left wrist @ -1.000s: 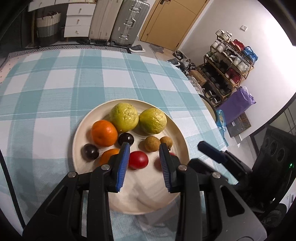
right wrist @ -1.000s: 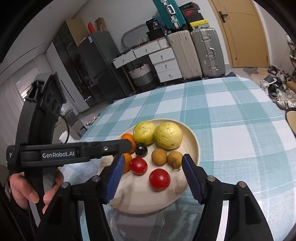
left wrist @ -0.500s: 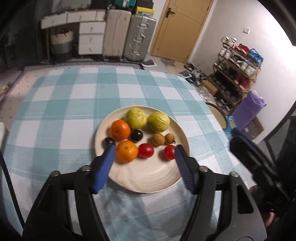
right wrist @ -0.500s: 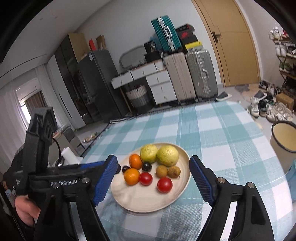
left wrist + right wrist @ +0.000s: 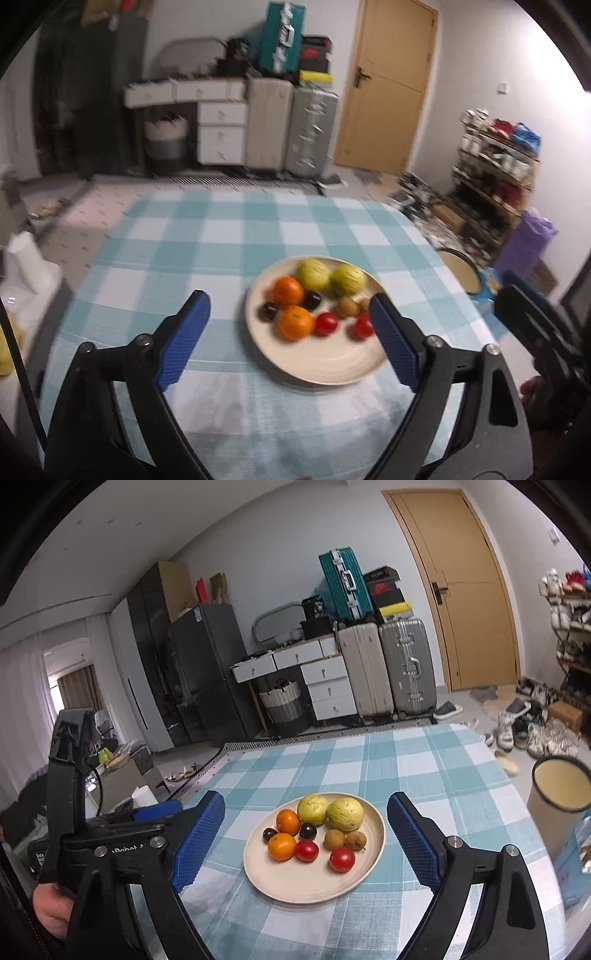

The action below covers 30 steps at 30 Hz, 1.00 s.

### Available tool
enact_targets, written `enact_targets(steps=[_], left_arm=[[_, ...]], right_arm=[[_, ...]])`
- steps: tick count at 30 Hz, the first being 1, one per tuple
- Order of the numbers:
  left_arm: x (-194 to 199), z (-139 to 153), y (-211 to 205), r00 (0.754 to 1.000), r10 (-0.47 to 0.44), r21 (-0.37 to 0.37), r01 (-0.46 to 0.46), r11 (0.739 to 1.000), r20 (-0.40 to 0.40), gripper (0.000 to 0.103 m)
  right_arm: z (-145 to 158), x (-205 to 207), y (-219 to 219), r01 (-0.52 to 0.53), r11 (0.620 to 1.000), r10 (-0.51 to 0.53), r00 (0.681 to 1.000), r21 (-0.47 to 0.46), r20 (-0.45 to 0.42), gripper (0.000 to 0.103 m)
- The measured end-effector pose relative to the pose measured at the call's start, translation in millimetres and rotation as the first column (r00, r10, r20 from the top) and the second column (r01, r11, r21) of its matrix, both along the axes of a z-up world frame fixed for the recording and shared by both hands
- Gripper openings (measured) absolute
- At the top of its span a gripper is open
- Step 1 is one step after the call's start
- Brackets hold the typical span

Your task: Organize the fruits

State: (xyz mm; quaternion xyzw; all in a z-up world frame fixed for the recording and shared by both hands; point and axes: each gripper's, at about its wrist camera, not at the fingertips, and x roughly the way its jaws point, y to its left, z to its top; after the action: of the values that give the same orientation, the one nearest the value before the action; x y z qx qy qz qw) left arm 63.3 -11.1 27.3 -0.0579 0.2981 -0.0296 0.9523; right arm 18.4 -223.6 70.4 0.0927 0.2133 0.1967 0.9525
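Low in each frame, the left gripper (image 5: 288, 336) and right gripper (image 5: 306, 834) gape wide, holding nothing. Beyond them, mid-frame on the checked counter (image 5: 424, 760), the plate (image 5: 310, 886) carries the fruits (image 5: 321, 827); the left view blurs them, and a blue fingertip (image 5: 384, 317) cuts off one.

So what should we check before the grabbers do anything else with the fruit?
1. All fruit on the plate: ok, none lies on the tablecloth.
2. Matching fruit paired: ok. The two green-yellow fruits, the two oranges, the two dark plums, the two brown fruits and the two red fruits each sit close together.
3. Left gripper: ok, open and empty.
4. Right gripper: ok, open and empty.
5. Fingers clear of the plate: ok, both pairs hang short of it.
6. Bruises on the fruit: cannot tell.
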Motion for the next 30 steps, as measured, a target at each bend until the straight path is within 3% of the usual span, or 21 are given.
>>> enact_targets(steps=[2, 7, 16, 21, 30], left_arm=[[-13, 5, 4, 0.998, 0.024, 0.014, -0.025, 1.000, 0.054, 0.101], [-32, 13, 11, 0.986, 0.051, 0.037, -0.057, 0.998, 0.157, 0.102], [-53, 9, 15, 0.970, 0.078, 0.066, -0.095, 0.993, 0.230, 0.102], [-61, -4, 15, 0.958, 0.072, 0.077, -0.097, 0.992, 0.278, 0.102], [-60, -29, 20, 0.959, 0.100, 0.094, -0.129, 0.987, 0.267, 0.102]], right_arm=[[2, -6, 3, 0.006, 1.000, -0.006, 1.000, -0.021, 0.025, 0.099], [6, -19, 9, 0.013, 0.999, -0.008, 0.995, -0.049, 0.103, 0.102], [8, -41, 16, 0.080, 0.991, -0.051, 0.965, -0.104, 0.256, 0.103], [0, -45, 14, 0.095, 0.988, -0.058, 0.960, -0.124, 0.274, 0.103], [-19, -46, 11, 0.107, 0.982, -0.062, 0.961, -0.155, 0.270, 0.103]])
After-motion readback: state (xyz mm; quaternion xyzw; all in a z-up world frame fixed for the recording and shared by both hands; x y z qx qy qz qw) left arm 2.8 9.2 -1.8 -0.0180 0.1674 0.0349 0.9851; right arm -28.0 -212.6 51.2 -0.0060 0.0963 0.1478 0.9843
